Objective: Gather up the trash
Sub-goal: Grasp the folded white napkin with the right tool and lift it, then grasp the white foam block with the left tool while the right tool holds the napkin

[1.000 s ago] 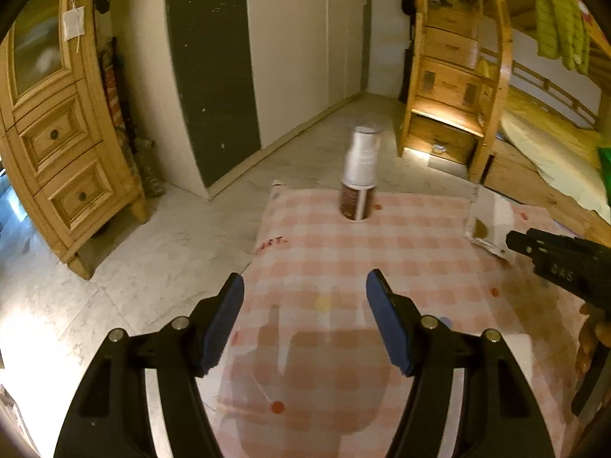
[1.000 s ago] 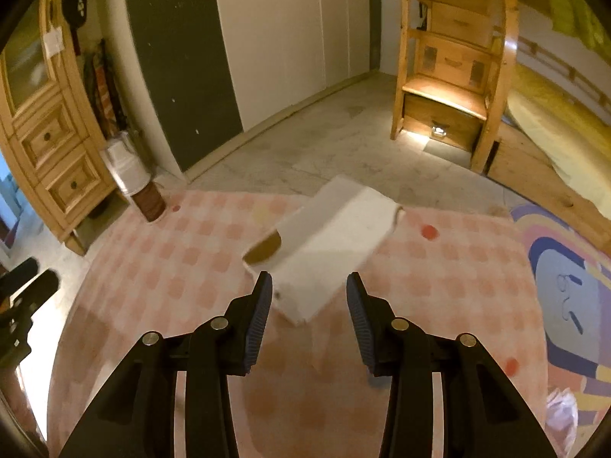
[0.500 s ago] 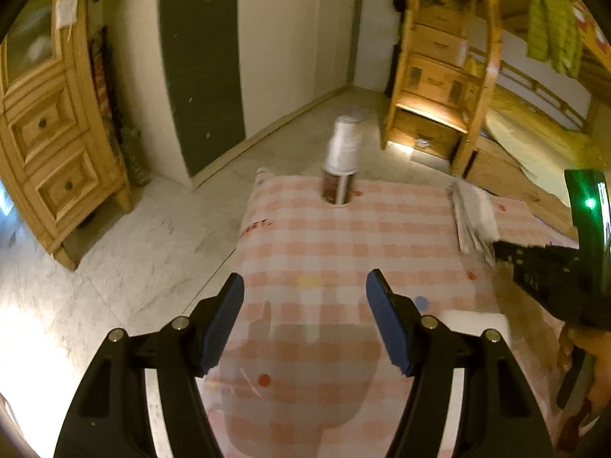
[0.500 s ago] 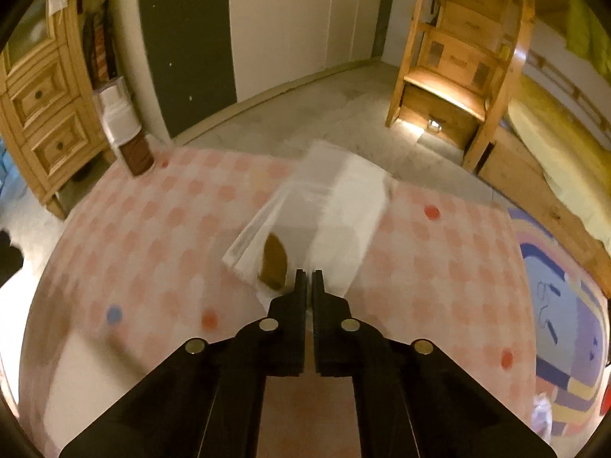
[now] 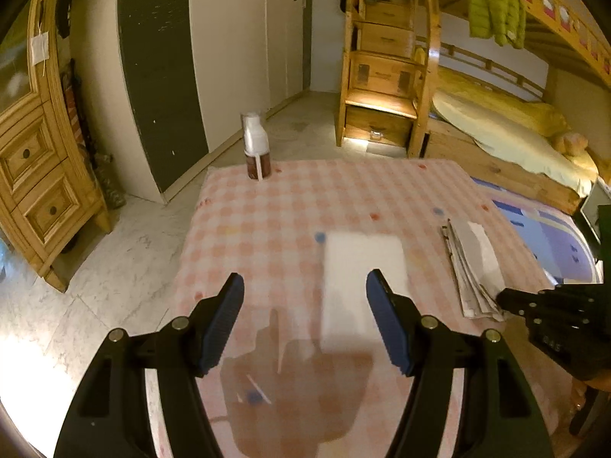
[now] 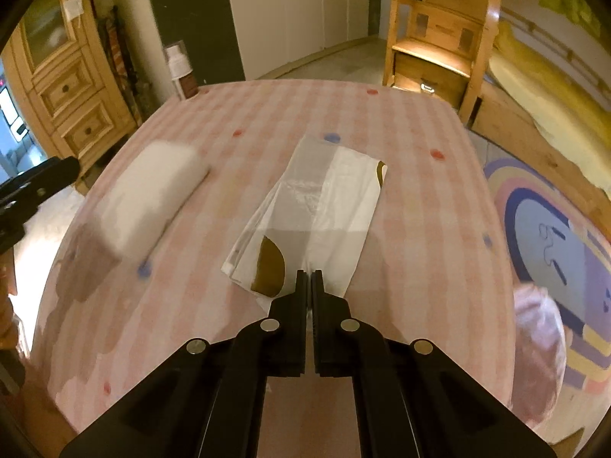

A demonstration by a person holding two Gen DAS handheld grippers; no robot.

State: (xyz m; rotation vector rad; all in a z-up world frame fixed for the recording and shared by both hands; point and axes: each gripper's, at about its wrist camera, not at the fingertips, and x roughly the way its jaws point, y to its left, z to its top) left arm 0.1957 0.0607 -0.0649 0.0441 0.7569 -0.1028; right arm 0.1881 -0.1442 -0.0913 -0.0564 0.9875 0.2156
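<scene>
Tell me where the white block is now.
The white block lies on the checked cloth, just ahead of the left tongs, left of the bag held by the right tongs.

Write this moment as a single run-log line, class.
task: collect trash | right gripper: shut on white bag | left gripper: open, empty, above white block | bottle: upright, far corner

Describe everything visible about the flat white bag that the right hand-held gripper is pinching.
The bag is a flat, thin packet, white with a clear plastic-looking panel at its far end and brown curved patches at a near and a far corner. It lies lengthwise on the pink checked tablecloth, creased and layered along its left edge. The right hand-held gripper is shut on its near edge. From the left wrist view its stacked folds show edge-on. Nothing else touches it; the white block sits apart.
</scene>
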